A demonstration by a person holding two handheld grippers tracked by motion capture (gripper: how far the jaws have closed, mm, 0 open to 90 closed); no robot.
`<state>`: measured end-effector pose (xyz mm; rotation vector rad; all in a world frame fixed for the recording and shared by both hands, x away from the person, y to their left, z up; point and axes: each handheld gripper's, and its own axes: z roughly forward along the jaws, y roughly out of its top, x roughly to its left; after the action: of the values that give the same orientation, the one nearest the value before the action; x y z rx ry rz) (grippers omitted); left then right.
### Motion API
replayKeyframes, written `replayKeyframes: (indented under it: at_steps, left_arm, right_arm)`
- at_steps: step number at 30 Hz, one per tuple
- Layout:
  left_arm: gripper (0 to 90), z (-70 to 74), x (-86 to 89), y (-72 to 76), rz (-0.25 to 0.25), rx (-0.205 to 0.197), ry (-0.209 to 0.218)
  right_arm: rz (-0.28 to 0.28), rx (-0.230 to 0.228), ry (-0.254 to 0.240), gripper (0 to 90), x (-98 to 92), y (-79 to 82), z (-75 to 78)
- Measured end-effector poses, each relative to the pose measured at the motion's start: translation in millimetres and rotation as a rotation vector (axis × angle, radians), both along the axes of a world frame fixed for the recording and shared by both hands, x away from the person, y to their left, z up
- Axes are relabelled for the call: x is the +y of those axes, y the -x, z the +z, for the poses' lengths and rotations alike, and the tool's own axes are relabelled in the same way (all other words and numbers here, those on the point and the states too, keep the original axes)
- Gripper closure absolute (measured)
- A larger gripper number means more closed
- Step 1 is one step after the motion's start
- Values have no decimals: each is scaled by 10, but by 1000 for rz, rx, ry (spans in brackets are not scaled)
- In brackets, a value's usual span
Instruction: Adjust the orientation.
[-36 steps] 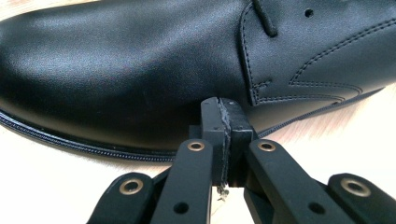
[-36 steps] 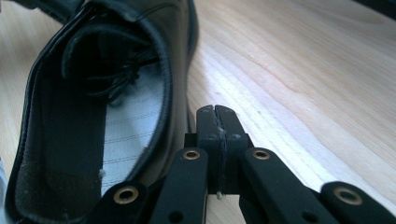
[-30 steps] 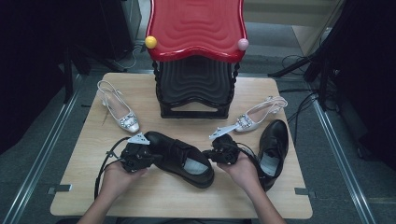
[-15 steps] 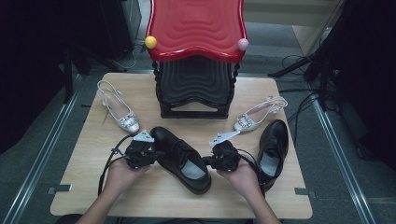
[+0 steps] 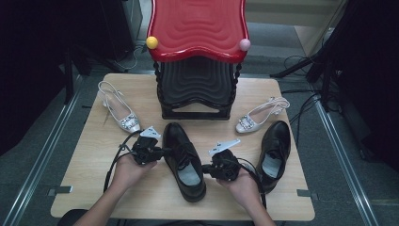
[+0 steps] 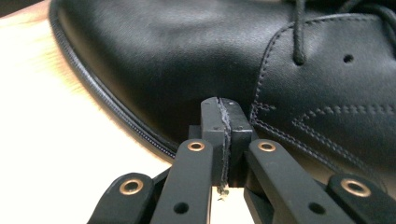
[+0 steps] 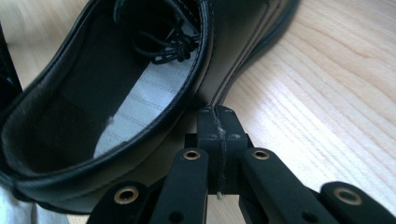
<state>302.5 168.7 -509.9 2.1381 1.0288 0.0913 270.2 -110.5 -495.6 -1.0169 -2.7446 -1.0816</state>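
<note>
Where it lies near the middle front of the table [image 5: 89,155], toe toward the red and black stool [image 5: 197,56], the black lace-up shoe [image 5: 184,157] is flanked by both claws, each closed with nothing between its jaws: left gripper [image 5: 160,152] against the toe-side upper, right gripper [image 5: 206,168] against the heel side. Judged moderately heavy, smooth leather likely slippery, sole stiff, upper yielding. Best hold: collar rim or heel counter; pushing at the welt should slide it.
</note>
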Motion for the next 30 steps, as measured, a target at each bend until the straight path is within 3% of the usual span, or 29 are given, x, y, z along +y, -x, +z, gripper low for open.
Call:
replayKeyframes:
  at_steps: [8,14,20,25,27,30]
  left_arm:
    - [900,5,-35,-48,-6,-6,-7]
    - [900,-16,-41,-114,-8,2,26]
    - [896,-9,-35,-169,-25,6,29]
    - [782,51,49,-153,-28,23,30]
    - [732,100,100,-114,-41,33,26]
    - [637,137,139,-60,-50,38,12]
  right_arm:
    - [-2,5,-11,900,17,29,-15]
    - [-12,18,-27,900,29,28,-39]
    - [-6,22,-29,865,37,17,-66]
    - [-22,-3,-56,810,-33,-9,-22]
    - [-43,-11,-75,715,-116,-41,-11]
    - [-58,-13,-86,648,-196,-44,-16]
